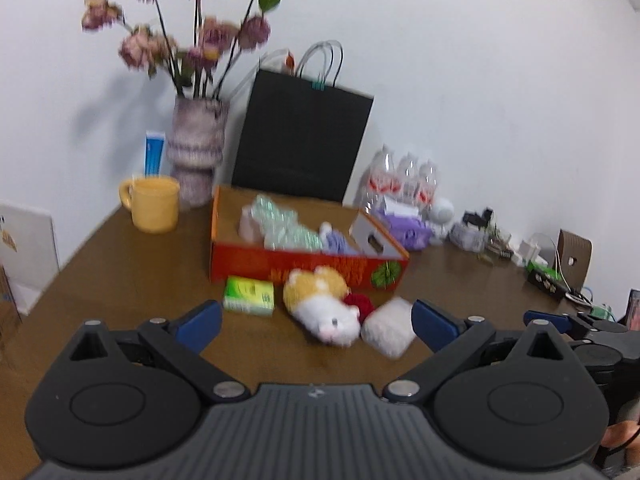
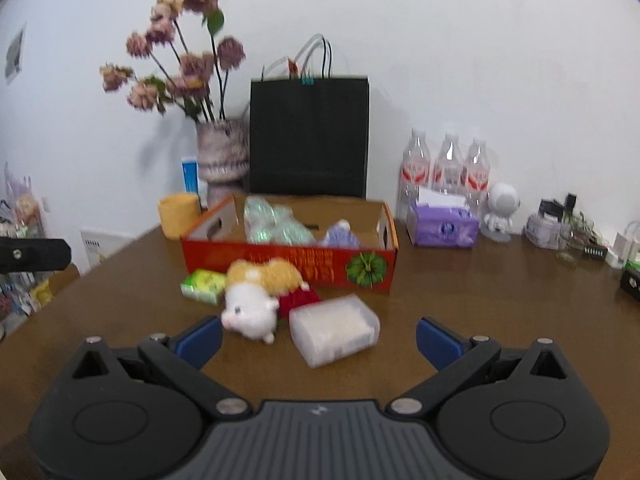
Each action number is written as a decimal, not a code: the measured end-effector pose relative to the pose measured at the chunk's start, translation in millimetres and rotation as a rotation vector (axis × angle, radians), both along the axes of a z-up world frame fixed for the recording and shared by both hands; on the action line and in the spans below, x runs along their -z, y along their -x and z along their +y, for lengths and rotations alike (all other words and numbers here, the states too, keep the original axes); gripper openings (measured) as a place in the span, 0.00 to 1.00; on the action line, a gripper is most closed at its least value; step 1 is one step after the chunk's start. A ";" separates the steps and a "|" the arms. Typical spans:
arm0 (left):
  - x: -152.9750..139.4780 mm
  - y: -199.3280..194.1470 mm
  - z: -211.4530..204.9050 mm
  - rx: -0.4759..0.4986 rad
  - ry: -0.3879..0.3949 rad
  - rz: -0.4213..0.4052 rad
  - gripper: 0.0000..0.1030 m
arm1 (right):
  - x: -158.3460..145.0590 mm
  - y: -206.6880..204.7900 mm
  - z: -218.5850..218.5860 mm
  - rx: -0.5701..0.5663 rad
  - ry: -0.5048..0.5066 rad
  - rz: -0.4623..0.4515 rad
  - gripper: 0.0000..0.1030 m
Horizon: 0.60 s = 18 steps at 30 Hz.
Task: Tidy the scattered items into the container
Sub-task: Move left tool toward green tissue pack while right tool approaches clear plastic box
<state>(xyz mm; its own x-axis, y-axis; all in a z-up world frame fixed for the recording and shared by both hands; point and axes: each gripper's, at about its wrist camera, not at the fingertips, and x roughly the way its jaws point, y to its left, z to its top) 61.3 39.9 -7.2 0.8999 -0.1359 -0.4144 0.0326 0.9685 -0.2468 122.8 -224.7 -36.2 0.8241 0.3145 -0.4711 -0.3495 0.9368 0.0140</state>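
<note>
An open orange cardboard box [image 1: 280,266] [image 2: 288,258] sits mid-table and holds a green bubble-wrap bundle [image 2: 276,226] and a small purple toy [image 2: 340,236]. In front of it lie a green packet [image 1: 249,295] [image 2: 203,286], a white and orange plush hamster [image 1: 324,306] [image 2: 256,298], a red item [image 1: 358,305] [image 2: 298,300] and a clear plastic box [image 1: 390,332] [image 2: 334,334]. My left gripper [image 1: 316,326] is open and empty, just short of the hamster. My right gripper [image 2: 320,342] is open and empty, near the clear box.
A yellow mug [image 1: 154,204], a vase of dried flowers [image 1: 196,148] and a black paper bag [image 1: 300,140] stand behind the box. Water bottles [image 2: 444,168], a purple tissue pack [image 2: 442,226], a white figurine [image 2: 500,212] and cluttered electronics [image 2: 560,228] line the right back.
</note>
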 end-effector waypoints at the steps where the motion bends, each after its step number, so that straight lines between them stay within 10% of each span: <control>1: 3.8 -0.4 0.1 -0.003 0.003 0.008 1.00 | 5.1 -0.3 0.7 0.002 0.002 0.012 1.00; 18: 58.1 -11.7 -6.3 -0.063 -0.026 0.106 1.00 | 56.3 -10.0 7.9 0.014 -0.031 0.052 1.00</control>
<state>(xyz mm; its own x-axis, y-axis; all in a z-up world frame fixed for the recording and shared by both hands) 73.0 33.6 -65.3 0.8572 -0.0683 -0.5104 -0.0537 0.9739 -0.2206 132.8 -216.8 -92.4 0.8030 0.3185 -0.5037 -0.3348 0.9403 0.0608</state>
